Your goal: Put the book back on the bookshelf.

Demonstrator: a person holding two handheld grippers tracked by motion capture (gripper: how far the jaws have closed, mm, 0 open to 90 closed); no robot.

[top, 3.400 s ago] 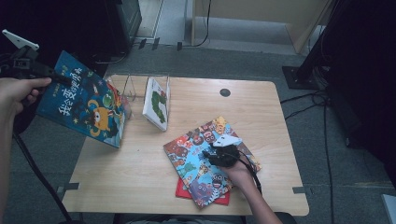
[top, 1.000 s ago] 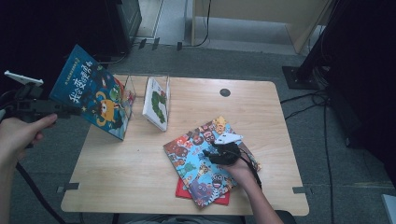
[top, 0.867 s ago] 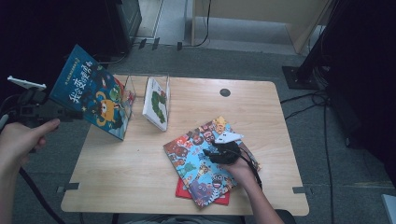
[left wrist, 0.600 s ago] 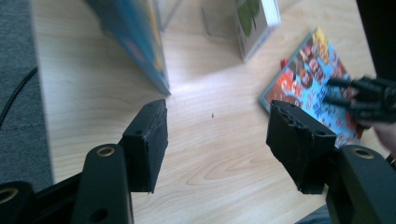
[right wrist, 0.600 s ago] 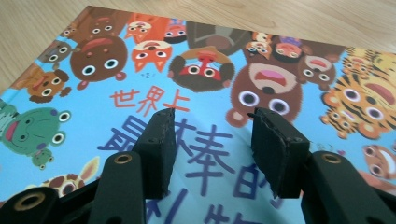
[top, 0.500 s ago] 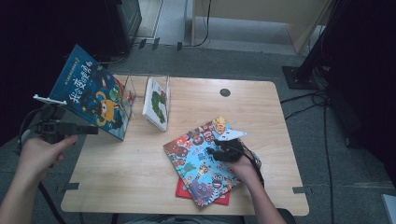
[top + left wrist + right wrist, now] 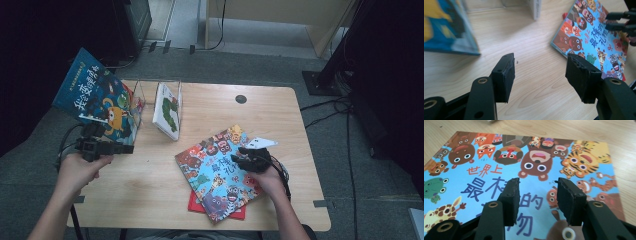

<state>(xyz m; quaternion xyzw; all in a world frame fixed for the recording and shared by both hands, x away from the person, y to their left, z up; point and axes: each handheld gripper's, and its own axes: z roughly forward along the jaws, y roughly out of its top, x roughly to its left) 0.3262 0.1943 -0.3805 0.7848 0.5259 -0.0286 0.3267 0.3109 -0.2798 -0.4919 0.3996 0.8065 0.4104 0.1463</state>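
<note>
The animal book [image 7: 220,175] lies flat on the table [image 7: 150,190], on top of a red book [image 7: 200,206]. The right gripper [image 7: 239,159] sits right over it, jaws apart and closing a little, nothing pinched. The left gripper [image 7: 125,149] is well off to its left, open and empty.

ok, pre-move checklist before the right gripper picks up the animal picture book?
1. Right gripper over the light-blue animal picture book: ok.
2. Right jaws have just been closing, nothing between them, not yet at a book edge: not ok.
3. Left gripper open, holding nothing: ok.
4. Dark-blue monster book leaning at the clear acrylic book rack, released: ok.
5. Red book underneath will stay put: cannot tell.
</note>
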